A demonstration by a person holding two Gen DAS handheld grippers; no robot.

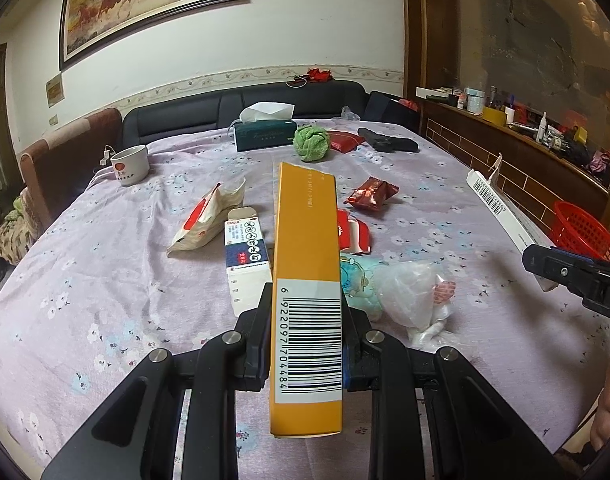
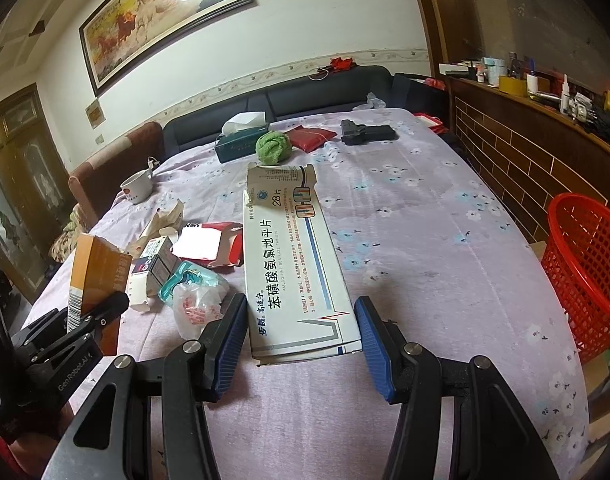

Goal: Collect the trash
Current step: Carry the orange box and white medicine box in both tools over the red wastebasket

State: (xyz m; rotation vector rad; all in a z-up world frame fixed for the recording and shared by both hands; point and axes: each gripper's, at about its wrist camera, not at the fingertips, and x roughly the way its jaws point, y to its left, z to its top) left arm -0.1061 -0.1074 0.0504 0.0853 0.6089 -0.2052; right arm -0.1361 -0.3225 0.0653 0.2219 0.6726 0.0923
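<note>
My left gripper [image 1: 307, 304] is shut on a long orange box [image 1: 307, 240] with a barcode, held above the flowered tablecloth [image 1: 105, 280]. My right gripper [image 2: 299, 304] is shut on a flat white medicine box [image 2: 293, 264], its blue pads [image 2: 231, 332] pressing both long edges. The left wrist view shows that white box [image 1: 501, 208] raised at the right, near a red mesh basket [image 1: 585, 232]. Loose trash lies on the table: a white-and-red wrapper [image 1: 205, 220], a small blue-and-white box [image 1: 247, 256], a red snack packet [image 1: 371, 194], a clear plastic bag [image 1: 417, 296].
At the table's far end stand a white mug [image 1: 129, 164], a green tissue box [image 1: 265, 134], a green cloth ball [image 1: 311, 142], a red pouch [image 1: 345, 140] and a black object [image 1: 389, 142]. The red basket [image 2: 585, 272] stands past the right table edge, below a cluttered wooden shelf [image 2: 545, 120].
</note>
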